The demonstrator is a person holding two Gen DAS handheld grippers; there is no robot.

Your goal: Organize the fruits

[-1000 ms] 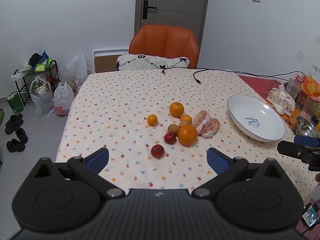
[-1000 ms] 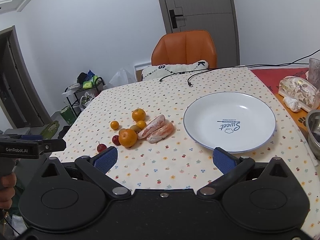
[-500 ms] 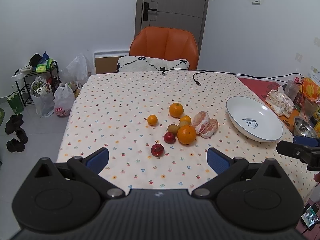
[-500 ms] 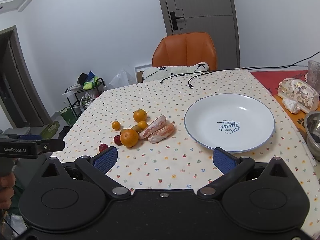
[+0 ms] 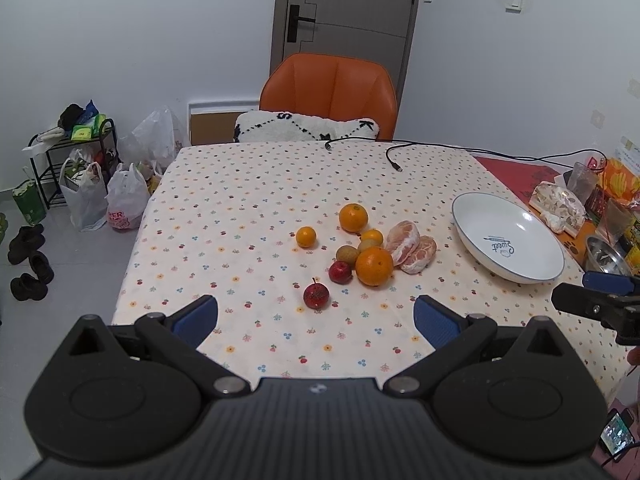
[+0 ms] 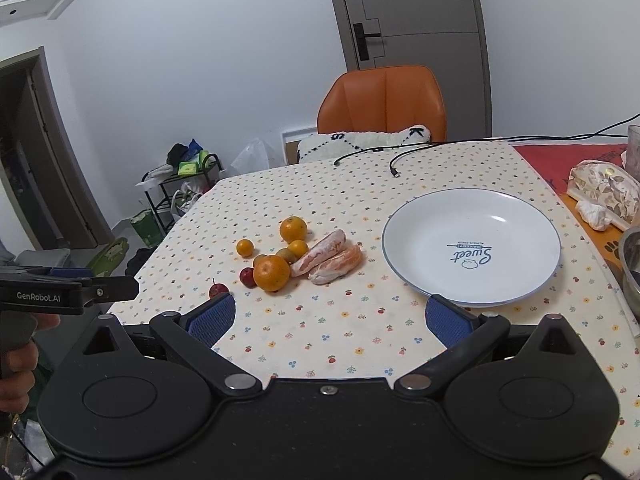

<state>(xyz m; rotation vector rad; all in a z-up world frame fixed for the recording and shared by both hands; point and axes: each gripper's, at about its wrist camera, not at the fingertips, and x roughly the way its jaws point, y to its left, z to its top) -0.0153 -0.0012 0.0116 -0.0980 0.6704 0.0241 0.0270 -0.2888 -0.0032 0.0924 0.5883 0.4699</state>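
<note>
Fruit lies clustered mid-table on the flowered cloth: a big orange point(image 5: 374, 265) point(image 6: 271, 273), a second orange point(image 5: 353, 217) point(image 6: 293, 229), a small mandarin point(image 5: 305, 237) point(image 6: 245, 247), two small red fruits point(image 5: 316, 295) point(image 5: 340, 272), brownish round fruits point(image 5: 347, 254) and peeled pomelo pieces point(image 5: 412, 244) point(image 6: 328, 259). An empty white plate point(image 5: 507, 236) point(image 6: 471, 246) sits to their right. My left gripper point(image 5: 315, 320) hangs open over the near table edge, short of the nearest red fruit. My right gripper point(image 6: 330, 317) is open too, between fruit and plate, holding nothing.
An orange chair point(image 5: 329, 97) with a white cushion stands at the far end. A black cable point(image 5: 394, 156) trails across the far cloth. Snack packs, a glass and a steel bowl point(image 5: 606, 255) crowd the right side. Bags and a rack point(image 5: 72, 168) stand on the floor at left.
Both grippers have risen or tilted slightly, so the fruit and plate sit a little farther off in each view. Nothing on the table has moved; both stay open.
</note>
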